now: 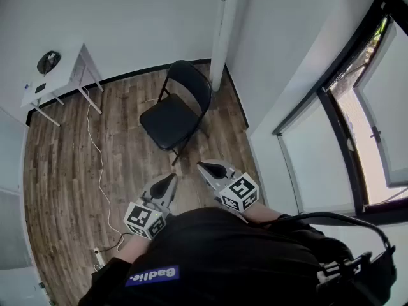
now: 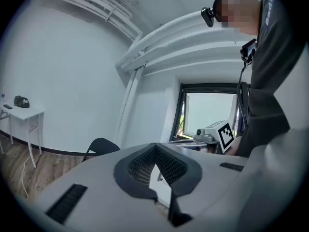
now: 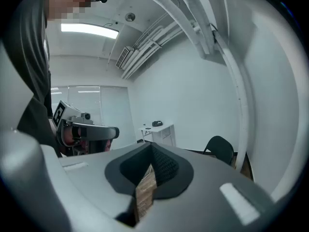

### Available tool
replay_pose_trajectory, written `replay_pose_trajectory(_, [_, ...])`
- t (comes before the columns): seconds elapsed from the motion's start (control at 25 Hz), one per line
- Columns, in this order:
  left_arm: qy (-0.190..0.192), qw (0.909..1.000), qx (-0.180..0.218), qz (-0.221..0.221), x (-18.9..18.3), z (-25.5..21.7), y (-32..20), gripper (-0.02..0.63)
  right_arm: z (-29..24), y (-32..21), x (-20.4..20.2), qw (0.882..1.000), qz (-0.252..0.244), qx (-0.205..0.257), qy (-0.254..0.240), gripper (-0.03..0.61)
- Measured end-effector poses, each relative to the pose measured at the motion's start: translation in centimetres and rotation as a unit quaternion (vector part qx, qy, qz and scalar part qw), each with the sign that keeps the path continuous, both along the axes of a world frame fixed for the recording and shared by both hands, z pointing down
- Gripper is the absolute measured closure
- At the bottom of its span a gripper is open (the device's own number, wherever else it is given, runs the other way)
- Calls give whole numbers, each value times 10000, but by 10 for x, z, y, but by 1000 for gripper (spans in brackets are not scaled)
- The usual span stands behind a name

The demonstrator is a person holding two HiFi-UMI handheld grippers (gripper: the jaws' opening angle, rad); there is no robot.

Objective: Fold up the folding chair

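A black folding chair stands unfolded on the wood floor near the white corner pillar. Its backrest shows small in the left gripper view and in the right gripper view. My left gripper and right gripper hover close to my body, short of the chair's front legs, apart from it. Both are shut with nothing between the jaws. The left gripper's tips and the right gripper's tips meet at a point.
A white table with a dark object on it stands at the back left wall. A white cable trails across the floor to a socket strip near my feet. A dark-framed window runs along the right wall.
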State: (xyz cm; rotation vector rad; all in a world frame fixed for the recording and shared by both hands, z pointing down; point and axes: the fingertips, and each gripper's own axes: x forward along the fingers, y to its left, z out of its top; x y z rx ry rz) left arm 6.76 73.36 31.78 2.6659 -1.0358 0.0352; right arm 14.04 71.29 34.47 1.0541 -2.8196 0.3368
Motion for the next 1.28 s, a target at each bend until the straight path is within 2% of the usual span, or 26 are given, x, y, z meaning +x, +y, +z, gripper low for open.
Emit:
replay_pose_trajectory(0.72, [-31, 10000, -76, -57, 10, 2, 3, 609, -1, 1, 9, 9999, 15, 15, -110, 577])
replay_pose_trajectory(1.28, [2, 9976, -43, -689, 53, 14, 0, 609, 16, -4, 60, 9992, -367, -32, -131, 577])
